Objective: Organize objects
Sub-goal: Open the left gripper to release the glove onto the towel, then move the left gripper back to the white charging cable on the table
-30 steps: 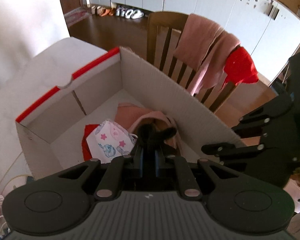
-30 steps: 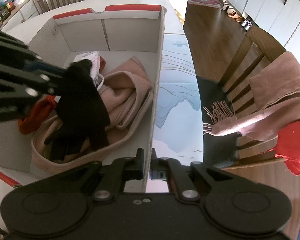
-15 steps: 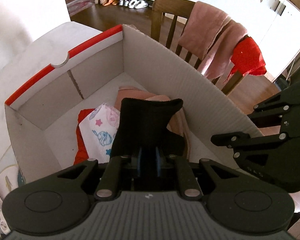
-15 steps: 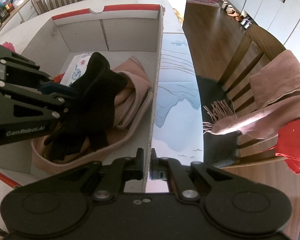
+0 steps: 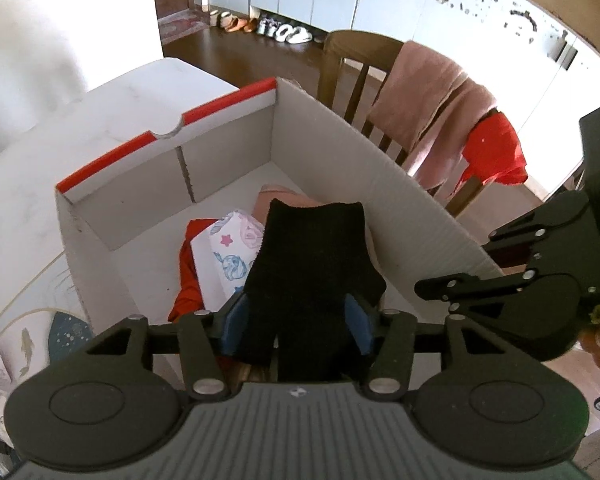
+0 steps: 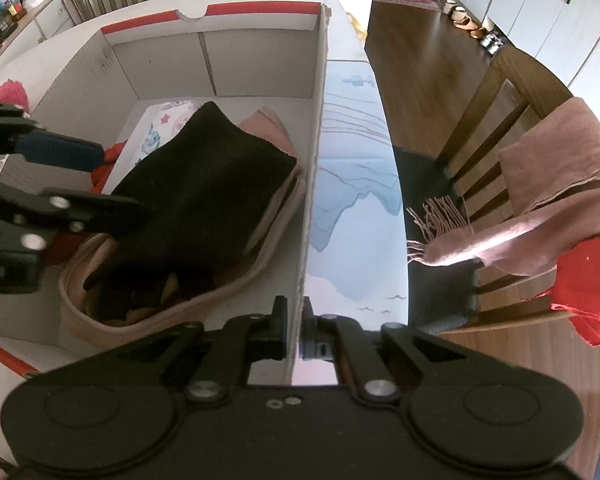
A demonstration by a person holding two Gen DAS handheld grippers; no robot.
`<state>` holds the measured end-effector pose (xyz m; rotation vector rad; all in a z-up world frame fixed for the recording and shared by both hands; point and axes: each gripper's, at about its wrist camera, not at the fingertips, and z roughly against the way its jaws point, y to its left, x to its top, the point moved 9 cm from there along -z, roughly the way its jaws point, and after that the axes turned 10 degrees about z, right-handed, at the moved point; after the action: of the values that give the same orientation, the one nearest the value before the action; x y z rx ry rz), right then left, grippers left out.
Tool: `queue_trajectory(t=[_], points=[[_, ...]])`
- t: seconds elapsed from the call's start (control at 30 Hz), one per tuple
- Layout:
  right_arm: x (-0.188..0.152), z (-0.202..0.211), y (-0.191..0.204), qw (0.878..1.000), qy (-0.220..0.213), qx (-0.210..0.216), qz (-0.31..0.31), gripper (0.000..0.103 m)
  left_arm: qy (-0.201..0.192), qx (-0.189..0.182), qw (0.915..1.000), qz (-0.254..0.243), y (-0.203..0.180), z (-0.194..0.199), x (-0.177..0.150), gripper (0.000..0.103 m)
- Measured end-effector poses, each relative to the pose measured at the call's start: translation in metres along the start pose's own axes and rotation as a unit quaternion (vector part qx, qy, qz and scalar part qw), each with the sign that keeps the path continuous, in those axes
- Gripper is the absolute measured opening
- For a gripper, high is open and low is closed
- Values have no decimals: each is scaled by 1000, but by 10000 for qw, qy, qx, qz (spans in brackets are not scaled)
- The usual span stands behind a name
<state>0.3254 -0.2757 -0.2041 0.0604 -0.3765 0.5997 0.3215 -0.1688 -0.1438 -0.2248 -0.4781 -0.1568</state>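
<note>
Left gripper fingers have just been opening, now spread wide; black cloth sits loose between them, draped over the pink scarf inside the box on the counter. Right gripper fingers are clamped shut on the box wall, steadying it. Risk: cloth could snag a blue finger pad on pullback and get dragged out; letting go of the wall could shift the box.

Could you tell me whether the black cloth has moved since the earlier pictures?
Yes. The black cloth went from hanging bunched to lying flat over the pink scarf, beside the box wall.
</note>
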Motion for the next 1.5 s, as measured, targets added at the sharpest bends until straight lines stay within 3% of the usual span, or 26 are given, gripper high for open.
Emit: queue_trajectory(t=[0.3, 0.43, 0.63, 1.1, 1.23, 1.5], points=[[1, -1, 1, 10000, 30, -44, 22, 3, -355, -92, 9990, 263, 10, 35, 0, 57], [1, -1, 2, 10000, 33, -72, 48, 3, -477, -90, 9980, 410, 18, 50, -4, 65], [2, 1, 3, 9999, 57, -116, 70, 3, -682, -46, 9956, 645, 35, 75, -10, 66], [3, 6, 0, 9997, 147, -201, 63, 4, -1004, 285, 9864, 1269, 92, 116, -48, 69], [3, 9, -3, 9997, 134, -192, -11, 8, -1078, 447, 9810, 1548, 117, 126, -65, 80], [3, 12, -6, 9997, 109, -193, -104, 10, -1152, 822, 9645, 2228, 179, 135, -94, 87]])
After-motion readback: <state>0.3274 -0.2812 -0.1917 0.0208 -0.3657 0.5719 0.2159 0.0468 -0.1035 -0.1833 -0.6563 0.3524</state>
